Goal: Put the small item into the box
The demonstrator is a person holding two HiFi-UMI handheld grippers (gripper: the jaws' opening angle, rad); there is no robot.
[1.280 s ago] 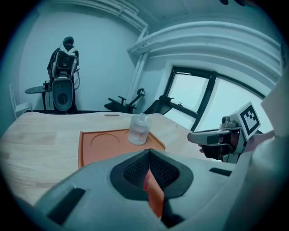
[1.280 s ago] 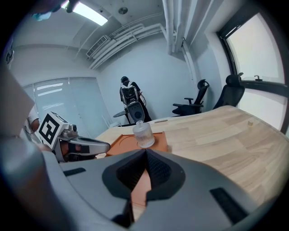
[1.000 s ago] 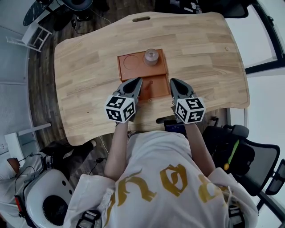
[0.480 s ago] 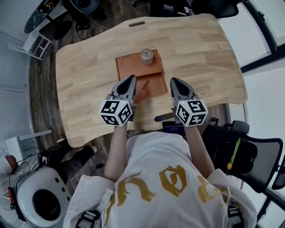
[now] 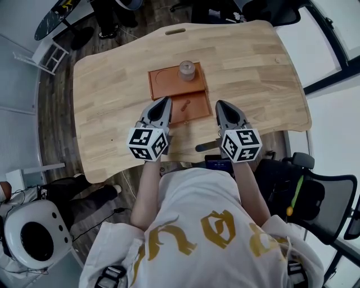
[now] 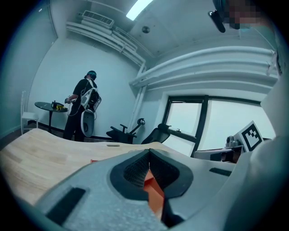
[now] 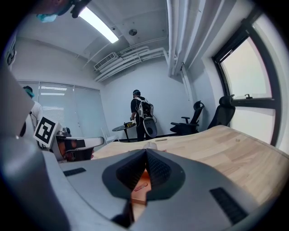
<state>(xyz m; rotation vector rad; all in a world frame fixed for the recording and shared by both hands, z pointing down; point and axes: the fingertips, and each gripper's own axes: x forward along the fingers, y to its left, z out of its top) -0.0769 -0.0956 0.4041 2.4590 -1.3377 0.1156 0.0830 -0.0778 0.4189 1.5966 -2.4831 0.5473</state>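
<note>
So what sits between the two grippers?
In the head view, the near half of the orange box, with the small item lying on it, sits between the left gripper and right gripper.

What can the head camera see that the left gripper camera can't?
Only the head view shows the jar and the small item on the orange box. Only the left gripper view shows the ceiling light. Both show the table, some of the box, and the left gripper, its fingers shut.
</note>
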